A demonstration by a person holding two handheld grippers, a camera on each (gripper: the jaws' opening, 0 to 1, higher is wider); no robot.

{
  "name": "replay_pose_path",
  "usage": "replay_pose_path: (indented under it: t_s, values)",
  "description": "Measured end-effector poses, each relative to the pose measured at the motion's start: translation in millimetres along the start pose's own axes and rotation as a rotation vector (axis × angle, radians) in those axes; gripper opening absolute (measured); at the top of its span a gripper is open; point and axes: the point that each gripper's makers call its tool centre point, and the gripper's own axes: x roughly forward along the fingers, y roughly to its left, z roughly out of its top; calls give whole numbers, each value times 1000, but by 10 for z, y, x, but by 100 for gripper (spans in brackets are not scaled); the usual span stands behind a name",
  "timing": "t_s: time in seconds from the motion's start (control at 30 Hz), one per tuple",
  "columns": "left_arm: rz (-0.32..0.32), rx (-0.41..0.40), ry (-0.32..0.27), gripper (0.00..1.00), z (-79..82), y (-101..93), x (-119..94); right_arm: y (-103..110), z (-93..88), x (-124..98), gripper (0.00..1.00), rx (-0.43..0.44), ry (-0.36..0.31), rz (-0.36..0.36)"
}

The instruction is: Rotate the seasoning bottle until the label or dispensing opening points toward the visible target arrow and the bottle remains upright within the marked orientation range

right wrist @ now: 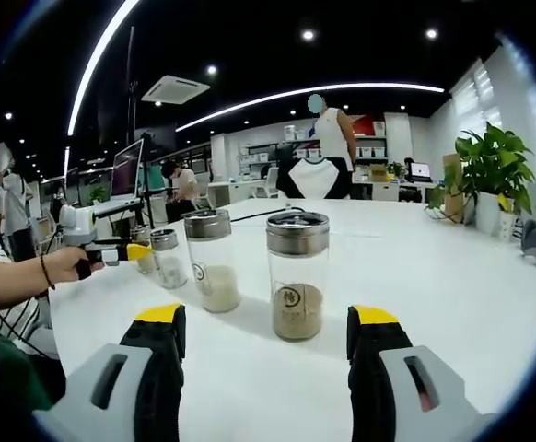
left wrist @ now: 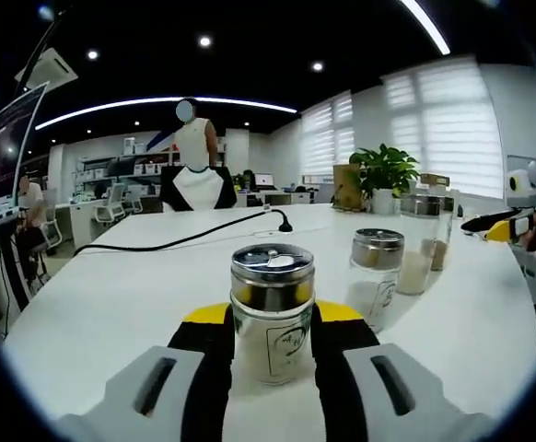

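white table point(left wrist: 111, 304), yellow-tipped black fingers point(left wrist: 215, 318)

A potted plant point(left wrist: 385, 175) is seen at the table's far right, a black cable point(left wrist: 185, 238) laid across the white table point(left wrist: 111, 304).

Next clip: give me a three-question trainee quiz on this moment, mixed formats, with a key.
1. True or false: the left hand-held gripper has its jaws on either side of a seasoning bottle.
2. How many bottles stand ahead of the right hand-held gripper?
A two
B four
C six
3. Fill in: a black ___ lies across the white table.

Key: 1 true; 2 B; 3 cable.
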Motion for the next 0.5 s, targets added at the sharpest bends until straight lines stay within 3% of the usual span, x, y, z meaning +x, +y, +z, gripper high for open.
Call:
replay_pose_path:
  t_s: [0.5]
  values:
    - [-124, 12, -14, 34, 9, 8, 32, -6, 23, -1, 72, -9, -2, -2]
